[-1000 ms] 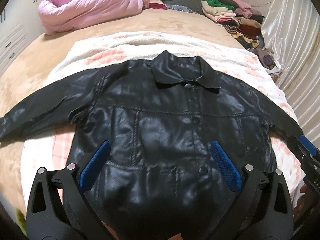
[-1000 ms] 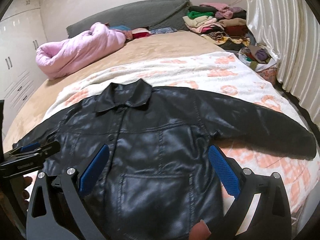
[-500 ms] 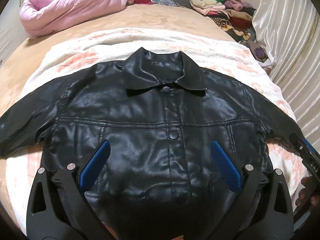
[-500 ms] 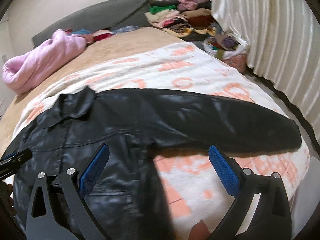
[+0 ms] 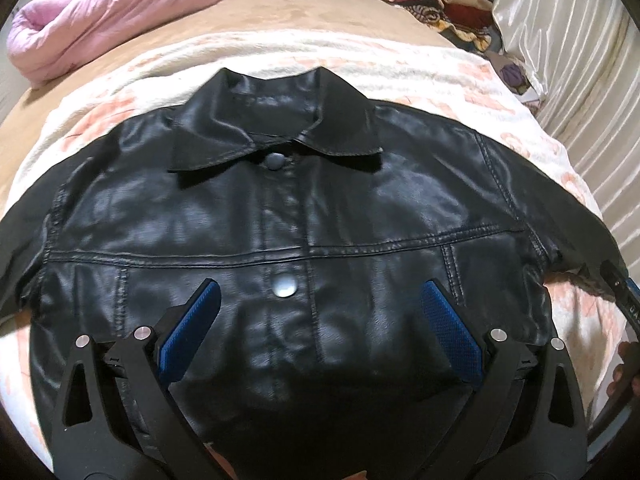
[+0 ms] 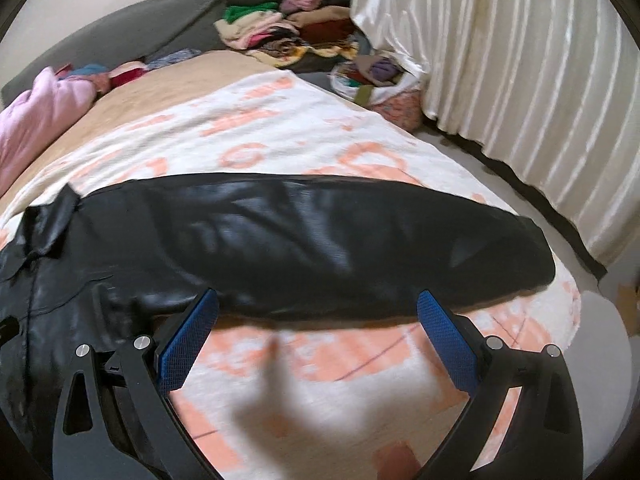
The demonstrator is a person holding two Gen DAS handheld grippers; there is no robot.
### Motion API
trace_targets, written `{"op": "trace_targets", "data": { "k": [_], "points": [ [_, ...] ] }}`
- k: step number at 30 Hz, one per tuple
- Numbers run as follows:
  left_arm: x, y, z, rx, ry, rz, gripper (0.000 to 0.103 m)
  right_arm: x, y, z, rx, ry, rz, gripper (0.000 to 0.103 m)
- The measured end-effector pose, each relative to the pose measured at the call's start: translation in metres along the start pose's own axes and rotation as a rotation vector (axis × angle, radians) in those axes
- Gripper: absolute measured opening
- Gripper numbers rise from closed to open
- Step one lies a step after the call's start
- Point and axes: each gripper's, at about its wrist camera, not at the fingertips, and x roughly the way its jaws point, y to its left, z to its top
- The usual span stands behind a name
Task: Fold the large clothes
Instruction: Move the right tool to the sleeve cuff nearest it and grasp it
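Observation:
A black leather jacket (image 5: 320, 208) lies flat and face up on a white and orange blanket (image 5: 400, 64), collar away from me and buttoned. My left gripper (image 5: 316, 320) is open and empty, hovering over the jacket's chest. My right gripper (image 6: 316, 332) is open and empty, just in front of the jacket's outstretched right sleeve (image 6: 340, 244), over the blanket (image 6: 280, 128). The right gripper also shows at the right edge of the left wrist view (image 5: 624, 300).
A pink quilt (image 5: 100, 12) lies at the bed's far left. Piles of folded clothes (image 6: 280, 28) sit at the far right by the headboard. A bag of clothes (image 6: 380, 84) stands on the floor beside white curtains (image 6: 520, 80).
My left gripper has moved forward over the jacket toward the collar. My right gripper has swung right, from the jacket's body to its right sleeve.

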Motion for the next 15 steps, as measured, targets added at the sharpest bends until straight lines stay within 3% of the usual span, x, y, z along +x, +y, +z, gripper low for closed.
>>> {"op": "trace_targets", "data": {
  "k": [10, 15],
  "points": [
    [0.02, -0.011, 0.006, 0.029, 0.022, 0.004, 0.094, 0.039, -0.083, -0.003, 0.279, 0.072, -0.129, 0.099],
    [0.028, -0.009, 0.018, 0.049, 0.02, 0.027, 0.094, 0.051, -0.121, -0.007, 0.419, 0.112, -0.146, 0.099]
  ]
}}
